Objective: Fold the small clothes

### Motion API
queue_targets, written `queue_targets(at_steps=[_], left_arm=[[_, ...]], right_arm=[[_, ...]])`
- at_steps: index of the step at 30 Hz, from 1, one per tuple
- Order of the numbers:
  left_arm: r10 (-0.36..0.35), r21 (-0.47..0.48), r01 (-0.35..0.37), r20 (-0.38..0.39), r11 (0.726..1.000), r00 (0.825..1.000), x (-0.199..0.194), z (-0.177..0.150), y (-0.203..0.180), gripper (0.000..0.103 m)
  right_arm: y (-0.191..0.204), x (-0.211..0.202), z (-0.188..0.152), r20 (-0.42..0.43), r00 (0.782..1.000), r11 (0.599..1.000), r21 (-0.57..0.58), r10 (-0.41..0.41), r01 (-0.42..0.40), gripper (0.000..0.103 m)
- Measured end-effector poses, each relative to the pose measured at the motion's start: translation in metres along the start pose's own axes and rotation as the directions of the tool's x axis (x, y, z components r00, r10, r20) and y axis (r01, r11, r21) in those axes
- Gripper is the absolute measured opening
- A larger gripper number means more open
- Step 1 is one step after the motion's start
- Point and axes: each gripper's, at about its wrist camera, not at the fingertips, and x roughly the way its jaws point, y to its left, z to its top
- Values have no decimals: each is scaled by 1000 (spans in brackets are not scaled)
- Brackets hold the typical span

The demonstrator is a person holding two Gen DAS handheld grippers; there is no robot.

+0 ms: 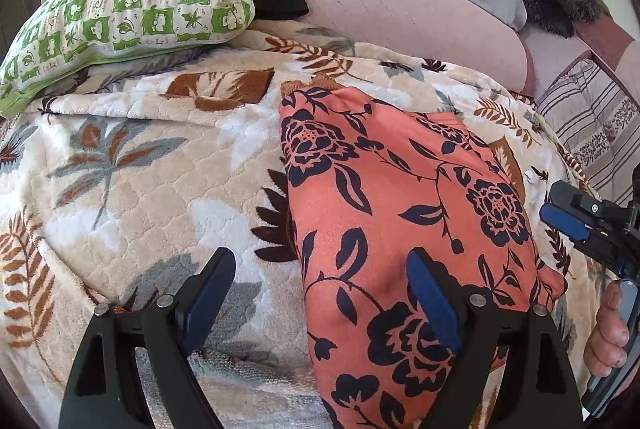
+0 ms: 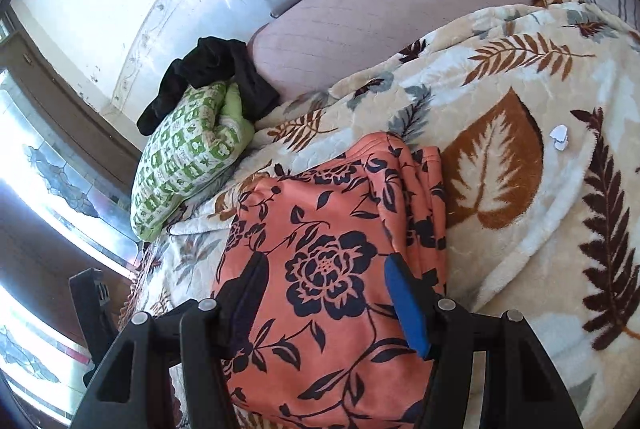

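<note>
Left gripper (image 1: 320,305) gapes wide over the folded orange floral garment (image 1: 400,213) on the leaf-patterned blanket (image 1: 140,197); right gripper (image 2: 324,293) hovers parted, empty.

Green pillow (image 1: 132,13), leaf-patterned blanket (image 1: 160,169), black cloth (image 2: 208,69)

The coral floral garment (image 1: 400,229) runs off the frame's bottom edge. The right gripper (image 1: 576,217) is clipped at the right edge, and whether its jaws are gapped can't be read there.

I can read no word, brand or number anywhere, and the only hint of writing, perhaps some small script inside the white squares of the green checked pillow (image 1: 120,5), is too fine and blurred for me to make out.
</note>
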Motion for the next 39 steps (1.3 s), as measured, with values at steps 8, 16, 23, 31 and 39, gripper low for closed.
queue_targets(at_steps=[8,16,23,31,39], left_arm=[[17,27,-18,6,999,1000,-3,-1,-2,88],[20,0,-20,-4,1000,1000,1,0,2,88],[5,9,-4,-23,1000,1000,8,-2,-1,88],[-9,4,9,-29,1000,1000,12,-2,-2,88],[-52,11,53,-44,999,998,18,-2,-7,88]], right_arm=[[-4,32,-13,-145,987,997,37,-63,69,64],[-26,4,2,-40,998,991,128,-40,45,64],[-63,11,4,-64,997,972,229,-33,47,67],[-81,26,-2,-97,995,963,271,9,18,70],[-87,33,-7,-104,993,956,291,64,-31,74]])
